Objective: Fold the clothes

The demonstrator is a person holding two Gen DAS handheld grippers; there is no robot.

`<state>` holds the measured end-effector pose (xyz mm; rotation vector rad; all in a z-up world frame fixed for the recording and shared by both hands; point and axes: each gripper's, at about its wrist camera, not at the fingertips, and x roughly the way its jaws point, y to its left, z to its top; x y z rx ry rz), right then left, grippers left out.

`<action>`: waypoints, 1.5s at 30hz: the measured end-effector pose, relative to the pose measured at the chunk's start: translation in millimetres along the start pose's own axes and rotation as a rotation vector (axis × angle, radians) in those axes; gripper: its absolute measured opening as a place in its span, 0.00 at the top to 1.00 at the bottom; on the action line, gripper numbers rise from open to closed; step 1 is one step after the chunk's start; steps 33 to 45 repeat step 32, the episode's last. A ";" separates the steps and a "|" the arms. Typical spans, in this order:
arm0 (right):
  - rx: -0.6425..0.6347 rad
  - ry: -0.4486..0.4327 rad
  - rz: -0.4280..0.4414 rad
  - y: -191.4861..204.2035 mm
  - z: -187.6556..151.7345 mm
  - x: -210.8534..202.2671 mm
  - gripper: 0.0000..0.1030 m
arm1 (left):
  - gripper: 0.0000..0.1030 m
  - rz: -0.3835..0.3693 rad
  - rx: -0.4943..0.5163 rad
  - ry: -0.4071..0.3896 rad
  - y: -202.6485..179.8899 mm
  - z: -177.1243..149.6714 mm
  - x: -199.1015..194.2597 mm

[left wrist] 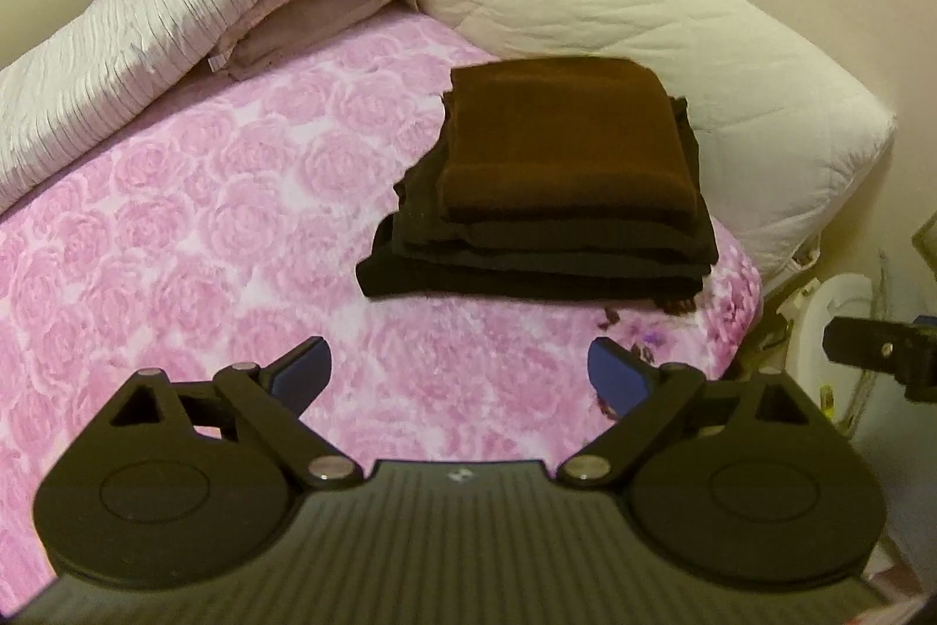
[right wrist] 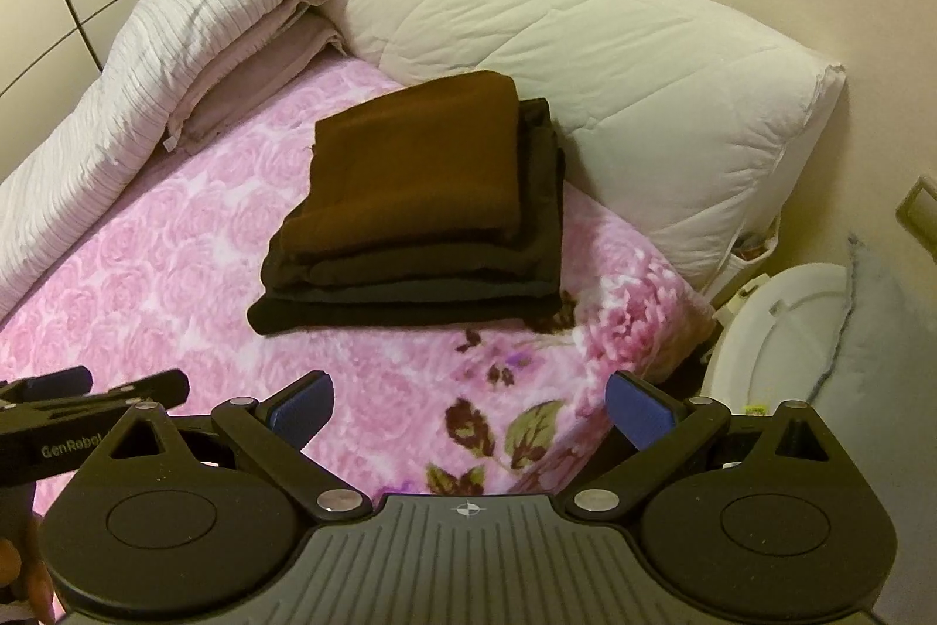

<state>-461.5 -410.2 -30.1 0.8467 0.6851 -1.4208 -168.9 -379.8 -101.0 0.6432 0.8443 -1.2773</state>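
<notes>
Clothes sit in a neat folded pile on a pink flower blanket that covers the bed. The brown folded piece is on top, and darker pieces lie flat under it, each one a bit wider than the one above. The pile rests near the far right corner of the bed, just beside a big white pillow that leans on the wall. On the left of the bed lies a rolled white striped quilt, with folded tan cloth tucked under its end. The left gripper hangs over the blanket in front of the pile, with its jaws spread wide and nothing between its blue pads. The right gripper is also above the blanket, near the bed's right edge, jaws spread wide and holding nothing. Neither one touches the clothes. Dark flowers and green leaves are printed on the blanket below the right gripper.
</notes>
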 end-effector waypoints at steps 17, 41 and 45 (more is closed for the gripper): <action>-0.001 -0.027 -0.009 13.1 -6.7 -14.6 0.02 | 0.10 -0.013 0.041 0.018 -0.6 -5.8 -3.7; -0.004 -0.025 -0.015 11.1 -5.2 -13.8 0.02 | 0.09 0.003 0.051 -0.014 -0.8 -6.7 -8.8; -0.004 -0.025 -0.015 11.1 -5.2 -13.8 0.02 | 0.09 0.003 0.051 -0.014 -0.8 -6.7 -8.8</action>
